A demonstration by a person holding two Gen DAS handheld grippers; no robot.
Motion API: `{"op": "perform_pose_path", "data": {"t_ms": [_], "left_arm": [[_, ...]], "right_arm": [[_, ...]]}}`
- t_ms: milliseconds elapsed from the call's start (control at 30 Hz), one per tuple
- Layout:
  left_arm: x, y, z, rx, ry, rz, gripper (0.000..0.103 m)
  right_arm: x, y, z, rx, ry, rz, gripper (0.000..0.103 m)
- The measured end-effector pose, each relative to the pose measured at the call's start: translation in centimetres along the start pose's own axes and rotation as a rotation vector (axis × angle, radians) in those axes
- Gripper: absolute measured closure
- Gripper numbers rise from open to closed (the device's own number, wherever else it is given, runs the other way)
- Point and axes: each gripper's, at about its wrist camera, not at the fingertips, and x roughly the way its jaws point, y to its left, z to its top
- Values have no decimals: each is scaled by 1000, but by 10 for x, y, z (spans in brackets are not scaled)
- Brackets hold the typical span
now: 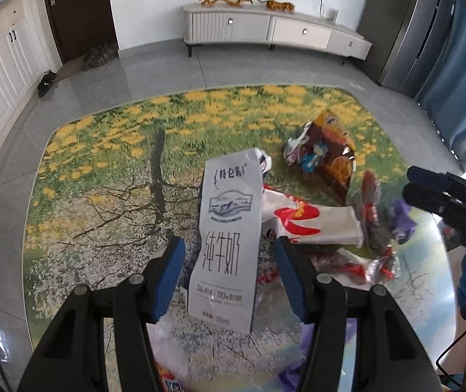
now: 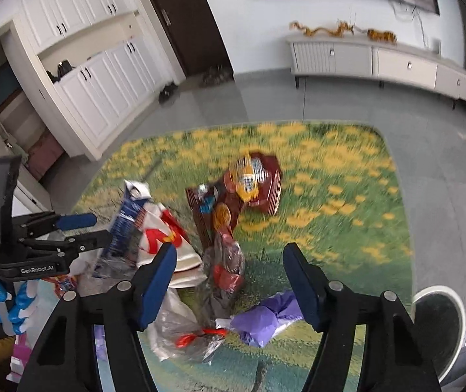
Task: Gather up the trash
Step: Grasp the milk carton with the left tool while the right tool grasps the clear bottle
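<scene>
A white milk carton [image 1: 226, 238] with black Chinese print stands upright on the flower-print table [image 1: 102, 170], between the spread fingers of my left gripper [image 1: 228, 258], which is open. It is not touched by either pad. The carton shows in the right wrist view [image 2: 125, 225] beside the left gripper [image 2: 79, 228]. My right gripper [image 2: 229, 261] is open and empty above a pile of wrappers: a white-and-red bag [image 2: 164, 238], a clear red-printed wrapper [image 2: 228, 261], a purple wrapper [image 2: 265, 320]. A brown snack bag [image 2: 249, 186] lies beyond.
A round bin [image 2: 438, 323] sits at the right edge of the table in the right wrist view. White cupboards [image 2: 96, 91], a dark door [image 2: 180, 16] and a low TV cabinet [image 2: 380, 62] line the room beyond grey floor tiles.
</scene>
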Motion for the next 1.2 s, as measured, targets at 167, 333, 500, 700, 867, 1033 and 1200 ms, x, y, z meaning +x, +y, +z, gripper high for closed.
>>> {"op": "perform_pose_path", "data": {"t_ms": [167, 333, 500, 700, 867, 1033, 1200], "left_arm": [[18, 8, 2, -15, 39, 13, 48], [31, 18, 0, -51, 70, -9, 48], [34, 22, -1, -75, 75, -30, 64], [24, 22, -2, -83, 40, -54, 69], [4, 25, -3, -109, -15, -83, 69], [-26, 30, -7, -144, -85, -127, 69], [-59, 38, -15, -173, -142, -146, 69]], "right_arm": [[22, -7, -1, 20, 45, 15, 49], [35, -14, 0, 56, 68, 39, 56], [44, -16, -1, 63, 96, 57, 76], [41, -8, -2, 39, 91, 72, 89], [24, 4, 0, 8, 49, 76, 90], [-1, 20, -1, -34, 4, 68, 90], [-28, 38, -4, -71, -38, 68, 90]]}}
